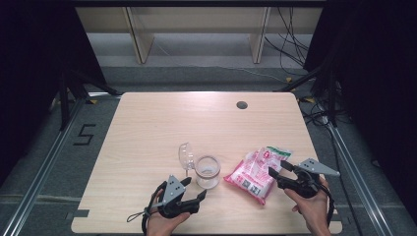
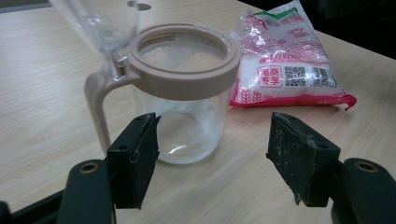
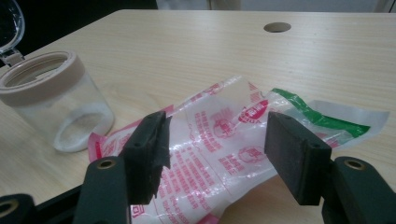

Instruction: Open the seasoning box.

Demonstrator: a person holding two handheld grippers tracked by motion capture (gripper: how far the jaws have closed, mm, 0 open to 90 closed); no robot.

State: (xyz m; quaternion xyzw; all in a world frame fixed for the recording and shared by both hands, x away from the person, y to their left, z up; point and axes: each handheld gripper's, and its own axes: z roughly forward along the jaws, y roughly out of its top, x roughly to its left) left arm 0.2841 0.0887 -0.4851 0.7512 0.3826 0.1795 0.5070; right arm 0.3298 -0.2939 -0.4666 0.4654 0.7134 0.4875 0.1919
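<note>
The tabletop (image 1: 147, 123) was a light wood-grain surface with a round cable hole (image 1: 241, 104) near its far edge. On its near right part lay the bag (image 1: 253, 174), a pink and white printed plastic pouch with a green band at its far end; it lay flat, tilted diagonally, and held white granules, as the left gripper view showed (image 2: 289, 60). The right gripper (image 1: 278, 173) was held at the bag's right edge, with its jaws spread; in the right gripper view the bag (image 3: 224, 140) lay between and beyond the two black jaws, and no contact between jaw and bag could be confirmed. The left gripper (image 1: 194, 189) was held at the near edge of the tabletop, just in front of the jar (image 1: 207, 172), with its jaws spread and holding nothing. The jar stood upright just to the left of the bag, close to it but apart. It was clear, with a beige collar around its mouth and a beige handle (image 2: 95, 107) running down one side. White residue coated the inside of the jar (image 2: 187, 121). Its clear hinged lid (image 1: 186, 156) stood open, tipped up behind the collar on the jar's left side.
</note>
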